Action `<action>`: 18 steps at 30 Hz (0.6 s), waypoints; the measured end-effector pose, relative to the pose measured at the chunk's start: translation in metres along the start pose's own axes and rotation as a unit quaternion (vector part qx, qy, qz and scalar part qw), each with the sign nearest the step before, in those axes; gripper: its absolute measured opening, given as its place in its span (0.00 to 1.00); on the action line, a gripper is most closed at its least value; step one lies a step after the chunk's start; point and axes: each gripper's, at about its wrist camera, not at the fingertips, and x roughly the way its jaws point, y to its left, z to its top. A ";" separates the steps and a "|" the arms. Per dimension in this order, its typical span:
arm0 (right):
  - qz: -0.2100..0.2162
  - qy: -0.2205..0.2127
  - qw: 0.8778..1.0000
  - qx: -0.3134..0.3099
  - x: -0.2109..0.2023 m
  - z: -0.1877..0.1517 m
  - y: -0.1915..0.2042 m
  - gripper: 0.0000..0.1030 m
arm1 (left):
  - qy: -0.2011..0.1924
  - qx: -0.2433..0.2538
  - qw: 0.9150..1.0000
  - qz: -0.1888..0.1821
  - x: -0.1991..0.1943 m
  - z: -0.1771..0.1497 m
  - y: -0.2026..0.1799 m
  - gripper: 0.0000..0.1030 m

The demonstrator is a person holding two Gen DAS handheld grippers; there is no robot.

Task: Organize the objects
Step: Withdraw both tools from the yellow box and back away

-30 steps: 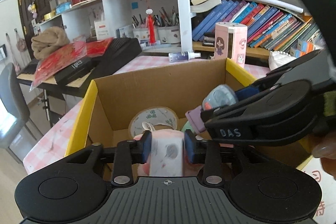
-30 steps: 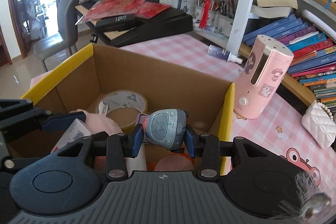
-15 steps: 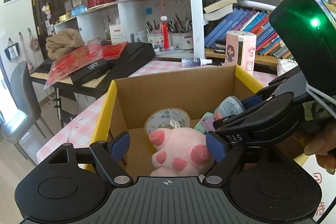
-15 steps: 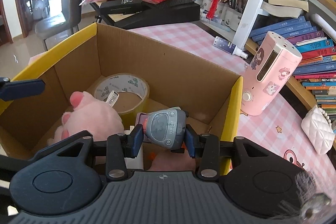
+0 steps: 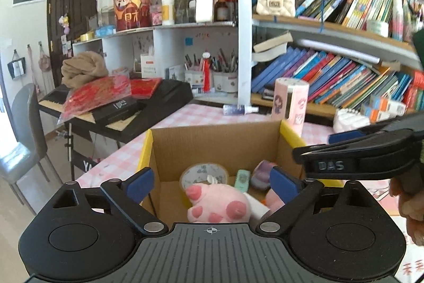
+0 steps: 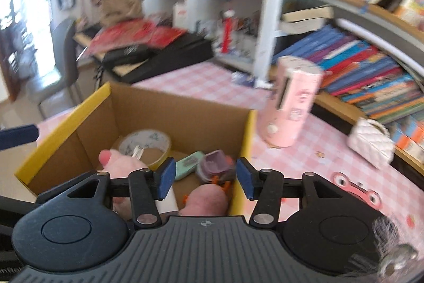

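An open cardboard box [image 5: 212, 139] with yellow rims stands on the pink checked table. In it lie a tape roll [image 5: 204, 173], a pink plush [image 5: 220, 206], a mint-green item [image 5: 242, 178], a small white box [image 5: 258, 206] and a purple-grey gadget [image 5: 261, 174]. My left gripper [image 5: 212, 184] hangs over the near side of the box, its jaws opening wide with nothing pressed between them. My right gripper [image 6: 206, 178] hovers over the box [image 6: 180, 108] too, jaws opening. The gadget [image 6: 216, 166] lies loose below them, blurred. The plush [image 6: 122, 163] and tape roll [image 6: 145, 147] show to the left.
A pink cylinder [image 6: 291, 102] stands just right of the box, and a white quilted purse [image 6: 371, 142] lies farther right. Bookshelves [image 5: 344, 76] rise behind. A keyboard with red packets [image 5: 114, 100] and a grey chair [image 5: 23, 139] are to the left. A spray bottle [image 5: 238, 109] lies behind the box.
The left gripper let go of the white box and the right let go of the grey gadget. Both items now lie in the box. Both grippers rose and drew back.
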 end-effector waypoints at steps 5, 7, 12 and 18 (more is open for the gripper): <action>-0.049 -0.026 0.998 0.042 -0.040 -0.015 -0.008 0.55 | -0.003 -0.004 1.000 -0.021 -0.017 -0.004 0.000 0.93; -0.070 -0.032 0.995 0.060 -0.055 -0.024 -0.009 0.56 | -0.003 -0.002 1.000 -0.024 -0.024 -0.008 -0.001 0.94; -0.120 -0.034 0.987 0.097 -0.086 -0.051 -0.004 0.62 | 0.012 0.006 0.999 -0.039 -0.042 -0.022 -0.003 0.97; -0.173 -0.036 0.975 0.131 -0.118 -0.087 0.013 0.75 | 0.036 0.030 0.997 -0.058 -0.061 -0.042 -0.008 0.97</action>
